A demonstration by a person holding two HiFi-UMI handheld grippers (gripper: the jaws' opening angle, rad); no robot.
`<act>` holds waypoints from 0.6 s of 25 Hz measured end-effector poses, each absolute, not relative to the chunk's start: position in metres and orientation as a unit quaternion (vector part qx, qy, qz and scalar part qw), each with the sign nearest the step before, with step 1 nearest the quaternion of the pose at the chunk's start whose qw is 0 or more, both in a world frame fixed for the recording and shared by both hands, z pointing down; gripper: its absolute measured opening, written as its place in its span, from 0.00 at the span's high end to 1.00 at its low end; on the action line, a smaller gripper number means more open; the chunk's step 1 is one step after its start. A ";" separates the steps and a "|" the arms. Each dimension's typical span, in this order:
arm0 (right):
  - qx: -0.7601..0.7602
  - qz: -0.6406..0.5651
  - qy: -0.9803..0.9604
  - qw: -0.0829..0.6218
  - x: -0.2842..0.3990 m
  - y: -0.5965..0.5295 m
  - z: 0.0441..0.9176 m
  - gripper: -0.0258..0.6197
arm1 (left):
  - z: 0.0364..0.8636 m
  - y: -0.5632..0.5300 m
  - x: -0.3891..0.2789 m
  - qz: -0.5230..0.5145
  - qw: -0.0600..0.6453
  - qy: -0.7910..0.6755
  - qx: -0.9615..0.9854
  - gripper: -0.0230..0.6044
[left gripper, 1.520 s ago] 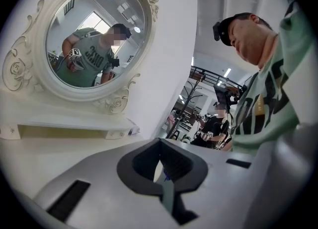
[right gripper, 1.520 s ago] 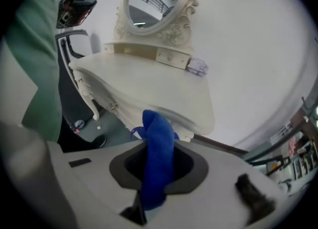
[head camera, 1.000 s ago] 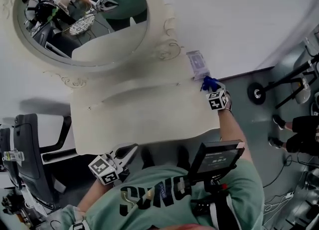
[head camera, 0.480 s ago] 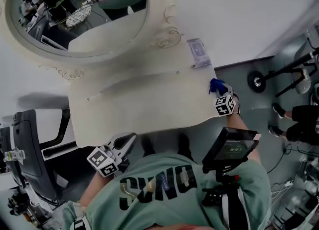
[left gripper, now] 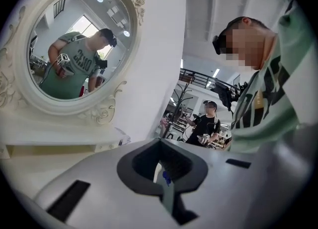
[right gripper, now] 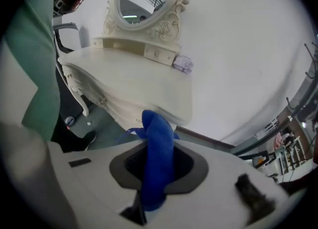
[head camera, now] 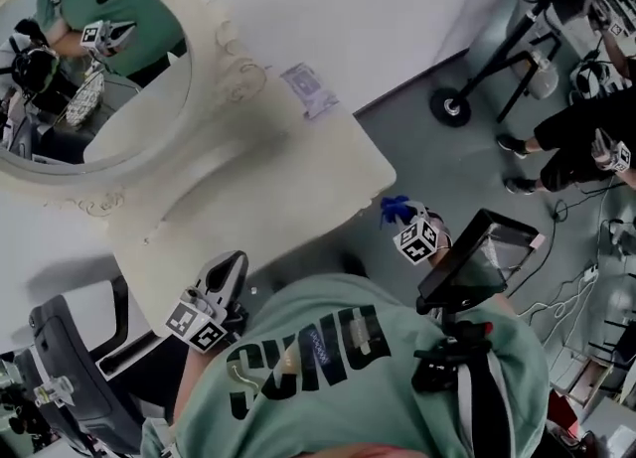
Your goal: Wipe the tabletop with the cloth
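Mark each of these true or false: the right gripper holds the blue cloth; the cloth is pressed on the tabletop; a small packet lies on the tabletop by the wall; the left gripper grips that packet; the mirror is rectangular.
1. The right gripper holds the blue cloth. True.
2. The cloth is pressed on the tabletop. False: it is held off the table's edge, above the floor.
3. A small packet lies on the tabletop by the wall. True.
4. The left gripper grips that packet. False: its jaws are together on nothing, at the table's front edge, far from the packet.
5. The mirror is rectangular. False: it is oval, in an ornate frame.
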State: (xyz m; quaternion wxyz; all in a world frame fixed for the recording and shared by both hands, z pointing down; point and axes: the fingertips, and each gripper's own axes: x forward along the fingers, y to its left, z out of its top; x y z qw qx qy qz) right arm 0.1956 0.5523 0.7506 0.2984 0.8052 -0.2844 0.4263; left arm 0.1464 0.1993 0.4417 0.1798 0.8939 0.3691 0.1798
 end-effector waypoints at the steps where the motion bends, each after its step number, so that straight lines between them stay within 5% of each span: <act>1: 0.816 0.409 -0.289 0.290 0.206 0.542 0.736 0.87 | 0.437 0.199 0.150 0.169 0.175 0.372 0.896 0.95; 4: 0.848 0.346 -0.321 0.241 0.231 0.497 0.672 0.86 | 0.418 0.190 0.144 0.146 0.166 0.366 0.904 0.95; 10: 0.887 0.192 -0.418 0.032 0.289 0.383 0.469 0.87 | 0.375 0.138 0.142 0.074 0.138 0.285 0.946 0.95; 15: 0.868 0.132 -0.479 0.009 0.266 0.318 0.385 0.87 | 0.340 0.084 0.135 0.036 0.122 0.234 0.964 0.95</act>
